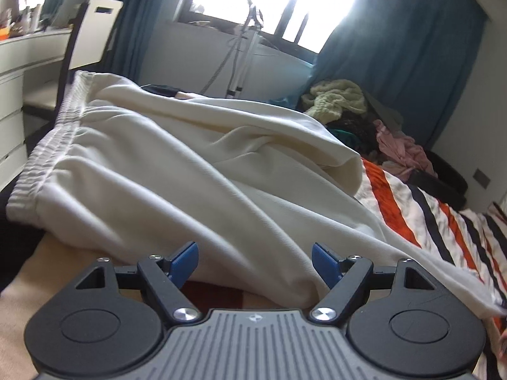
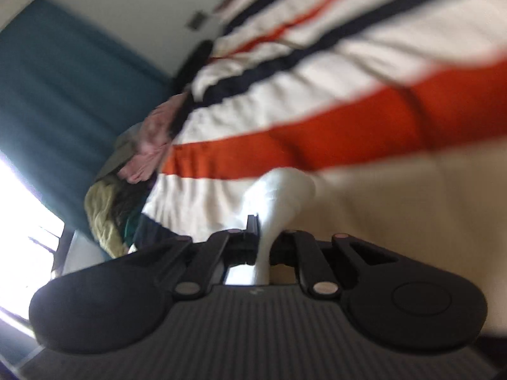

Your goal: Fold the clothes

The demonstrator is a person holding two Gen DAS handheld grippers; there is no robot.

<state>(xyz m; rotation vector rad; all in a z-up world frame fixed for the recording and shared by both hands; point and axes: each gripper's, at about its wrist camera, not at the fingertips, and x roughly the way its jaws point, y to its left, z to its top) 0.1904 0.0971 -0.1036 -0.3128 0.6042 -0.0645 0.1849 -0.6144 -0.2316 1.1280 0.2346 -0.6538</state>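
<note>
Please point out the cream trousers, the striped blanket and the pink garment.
Trousers (image 1: 196,171): left wrist view, middle of the cloth.
Blanket (image 2: 364,126): right wrist view, on the orange stripe.
Pink garment (image 1: 401,148): left wrist view, its crumpled middle.

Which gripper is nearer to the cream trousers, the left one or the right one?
Right. The right gripper is shut on a bunch of the cream trousers, so it touches them. The left gripper is open just before their near edge, holding nothing.

The trousers (image 1: 190,171) are spread on the bed (image 1: 443,221). A clothes pile (image 1: 364,117) is heaped behind them, below the window (image 1: 269,0).
</note>
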